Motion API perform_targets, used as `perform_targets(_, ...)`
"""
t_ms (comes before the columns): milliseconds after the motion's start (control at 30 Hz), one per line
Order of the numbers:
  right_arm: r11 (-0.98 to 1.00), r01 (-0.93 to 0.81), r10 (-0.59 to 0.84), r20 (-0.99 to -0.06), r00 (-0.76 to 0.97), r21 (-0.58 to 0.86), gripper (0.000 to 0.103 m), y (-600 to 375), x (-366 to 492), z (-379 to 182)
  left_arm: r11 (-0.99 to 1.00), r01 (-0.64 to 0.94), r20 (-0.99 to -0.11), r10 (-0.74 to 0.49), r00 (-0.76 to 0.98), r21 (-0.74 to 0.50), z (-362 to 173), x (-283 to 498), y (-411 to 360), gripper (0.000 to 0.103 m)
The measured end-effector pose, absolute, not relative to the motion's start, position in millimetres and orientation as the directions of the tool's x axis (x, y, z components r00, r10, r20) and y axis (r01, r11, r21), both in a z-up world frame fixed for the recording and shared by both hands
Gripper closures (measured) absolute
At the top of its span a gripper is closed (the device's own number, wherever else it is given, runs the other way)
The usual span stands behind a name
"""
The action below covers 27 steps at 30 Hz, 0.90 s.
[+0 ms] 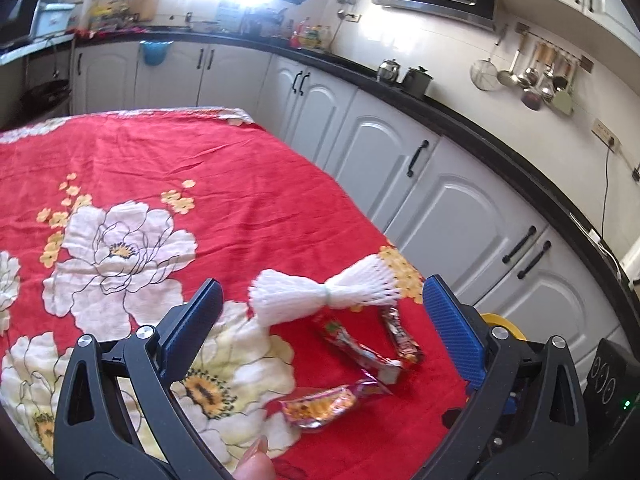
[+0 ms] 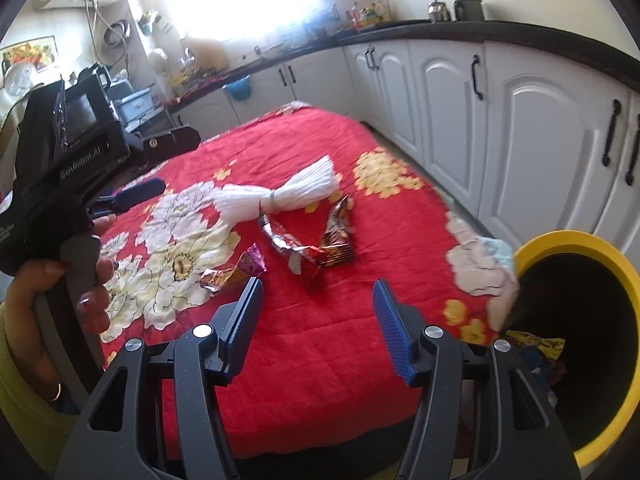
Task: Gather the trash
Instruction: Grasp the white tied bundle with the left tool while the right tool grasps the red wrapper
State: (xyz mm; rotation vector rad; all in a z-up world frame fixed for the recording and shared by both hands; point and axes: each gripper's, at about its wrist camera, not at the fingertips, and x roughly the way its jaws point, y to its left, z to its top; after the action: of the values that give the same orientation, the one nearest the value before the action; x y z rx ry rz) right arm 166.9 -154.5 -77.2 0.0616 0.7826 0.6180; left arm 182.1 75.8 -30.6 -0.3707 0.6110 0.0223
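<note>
- Wrappers lie uncollected on the counter (image 2: 320,344), which is covered by a red floral cloth; judged from that, most of the collecting is still to do.
- Leftmost in the right wrist view, the orange-and-purple wrapper (image 2: 234,270) sits nearest the person's edge, on the big white flower print.
- Next to its right comes the silver-red wrapper (image 2: 290,246), lying slantwise, its near end touching or overlapping the brown wrapper (image 2: 338,236) beside it.
- Just beyond those two, farther off, lies the white foam net (image 2: 276,196), pinched at its middle like a bow.
- At the far right, off the counter's corner, stands the yellow-rimmed bin (image 2: 576,256); some coloured scraps already show inside it, so part of the job looks done.
- Left gripper (image 1: 320,308): its jaws stand wide open and empty, angled down at the counter, with the foam net and the wrappers in the view between them but not touched. In the right wrist view it hangs over the counter's left side, the left hand (image 2: 60,300) wrapped round its handle.
- Right gripper (image 2: 318,296): jaws about half open, nothing between them, tilted down over the bare red cloth at the near edge, short of the wrappers, with the bin close on its right.
</note>
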Motion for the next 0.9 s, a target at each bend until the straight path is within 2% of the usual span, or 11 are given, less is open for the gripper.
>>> perform_targets(600, 0.805, -0.486, 0.566, -0.684, 0.46, 0.34, 0.073, -121.9, 204.6, -108.8, 0.858, -0.213, -0.643, -0.165, 0.748, -0.467, -80.7, 225.0, 116.4, 0.012)
perform_targets(700, 0.8, -0.487, 0.574, -0.683, 0.452, 0.35, 0.083, -120.5, 205.7, -109.2, 0.844, -0.217, -0.649, -0.188, 0.737, -0.49, -87.6, 231.2, 118.0, 0.02)
perform_targets(767, 0.795, -0.497, 0.578, -0.682, 0.449, 0.347, 0.095, -119.6, 203.7, -108.9, 0.833, -0.22, -0.651, -0.204, 0.731, -0.508, -92.1, 234.0, 119.3, 0.027)
perform_targets(833, 0.792, -0.505, 0.58, -0.681, 0.447, 0.342, 0.096, -118.7, 199.8, -108.3, 0.815, -0.226, -0.651, -0.224, 0.725, -0.533, -96.7, 235.8, 120.5, 0.037)
perform_targets(900, 0.792, -0.51, 0.578, -0.68, 0.45, 0.335, 0.098, -119.6, 196.4, -107.7, 0.805, -0.231, -0.648, -0.232, 0.725, -0.546, -99.4, 237.2, 121.6, 0.043)
